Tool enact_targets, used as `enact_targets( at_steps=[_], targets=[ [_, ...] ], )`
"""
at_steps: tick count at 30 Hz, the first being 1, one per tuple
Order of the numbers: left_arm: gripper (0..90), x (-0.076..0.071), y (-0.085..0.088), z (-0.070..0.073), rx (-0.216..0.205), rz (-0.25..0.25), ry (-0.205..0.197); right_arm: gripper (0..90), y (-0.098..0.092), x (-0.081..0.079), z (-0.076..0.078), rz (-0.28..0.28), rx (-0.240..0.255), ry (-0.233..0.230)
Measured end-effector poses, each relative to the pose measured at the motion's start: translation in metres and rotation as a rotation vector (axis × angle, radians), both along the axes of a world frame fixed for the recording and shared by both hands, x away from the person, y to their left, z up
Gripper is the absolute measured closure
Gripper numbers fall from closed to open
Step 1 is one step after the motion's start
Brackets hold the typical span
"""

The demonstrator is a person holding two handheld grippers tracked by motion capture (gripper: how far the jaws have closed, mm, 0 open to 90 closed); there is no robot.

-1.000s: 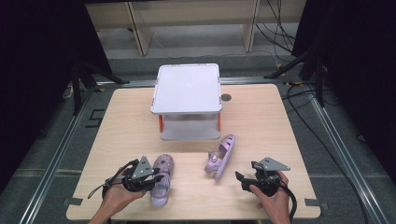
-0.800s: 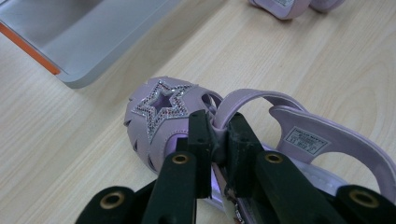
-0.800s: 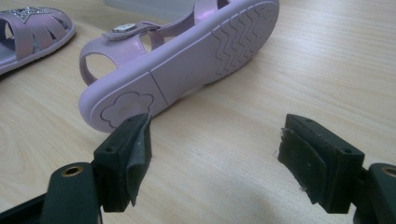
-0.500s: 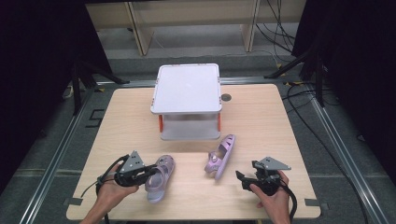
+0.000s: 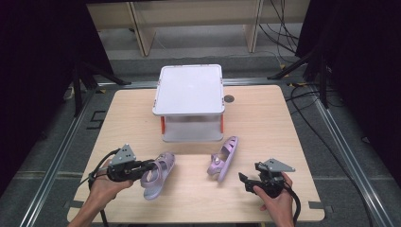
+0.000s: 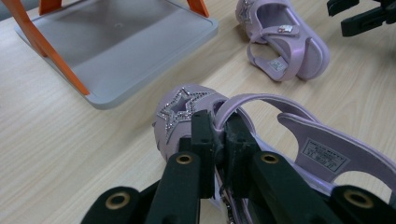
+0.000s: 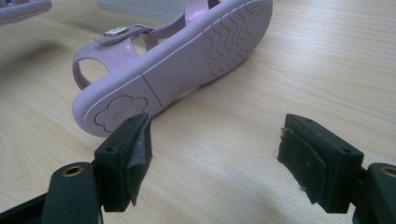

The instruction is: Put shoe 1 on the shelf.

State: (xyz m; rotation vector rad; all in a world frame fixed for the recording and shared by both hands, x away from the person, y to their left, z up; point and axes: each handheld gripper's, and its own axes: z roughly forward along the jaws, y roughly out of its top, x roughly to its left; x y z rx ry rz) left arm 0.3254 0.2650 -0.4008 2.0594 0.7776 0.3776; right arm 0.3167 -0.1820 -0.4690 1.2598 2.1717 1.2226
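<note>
Two lilac child's sandals lie on the wooden table [image 5: 265, 123]. The left sandal [image 5: 158, 174] has a glittery star on its toe [image 6: 180, 109]. My left gripper [image 5: 151, 166] is shut on this sandal's side by the front strap [image 6: 217, 135]. The right sandal [image 5: 223, 158] rests on its side with its ribbed sole [image 7: 187, 60] facing my right gripper [image 5: 243, 182]. That gripper [image 7: 215, 144] is open just in front of the heel, with nothing between the fingers.
A white two-level stand [image 5: 189, 90] with orange legs and a grey lower shelf [image 6: 116, 42] stands at the table's middle back. A small dark hole [image 5: 229, 99] sits to its right. Cables trail from both grippers toward the front edge.
My left gripper has shifted slightly left and back with the sandal, which has turned so its toe points up and right. The right gripper and right sandal have stayed put.
</note>
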Motion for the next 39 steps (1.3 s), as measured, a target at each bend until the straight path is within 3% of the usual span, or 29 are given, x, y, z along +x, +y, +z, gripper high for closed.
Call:
enact_targets(
  at_steps=[9, 10, 15, 16, 18, 21, 27, 28, 39],
  targets=[
    [84.5, 0.006, -0.008, 0.026, -0.026, -0.03, -0.008, 25.7, 0.001, 0.0, 0.0, 0.0, 0.004, -0.001],
    [84.4, 0.009, -0.012, 0.039, -0.026, -0.049, -0.012, 25.7, 0.001, -0.001, 0.0, -0.005, 0.014, 0.025],
    [84.4, 0.014, -0.017, 0.053, -0.039, -0.058, -0.014, 25.7, 0.001, -0.001, 0.0, -0.004, 0.012, 0.021],
    [84.4, 0.015, -0.019, 0.058, -0.055, -0.061, -0.012, 25.7, 0.002, -0.002, 0.0, -0.017, 0.028, 0.042],
    [84.4, 0.017, -0.02, 0.065, -0.043, -0.069, -0.016, 25.7, 0.003, -0.004, 0.001, -0.033, 0.042, 0.06],
    [84.3, 0.018, -0.021, 0.07, -0.052, -0.068, -0.016, 26.1, 0.001, -0.002, 0.0, -0.012, 0.027, 0.035],
    [84.3, 0.025, -0.02, 0.083, -0.042, -0.069, -0.026, 26.1, 0.001, -0.003, 0.001, -0.018, 0.025, 0.038],
    [84.4, 0.027, -0.021, 0.088, -0.039, -0.066, -0.024, 26.1, 0.0, -0.001, 0.0, -0.008, 0.015, 0.015],
    [84.4, 0.039, -0.026, 0.116, -0.038, -0.081, -0.012, 26.1, 0.0, -0.001, 0.0, -0.016, 0.016, 0.022]
  ],
)
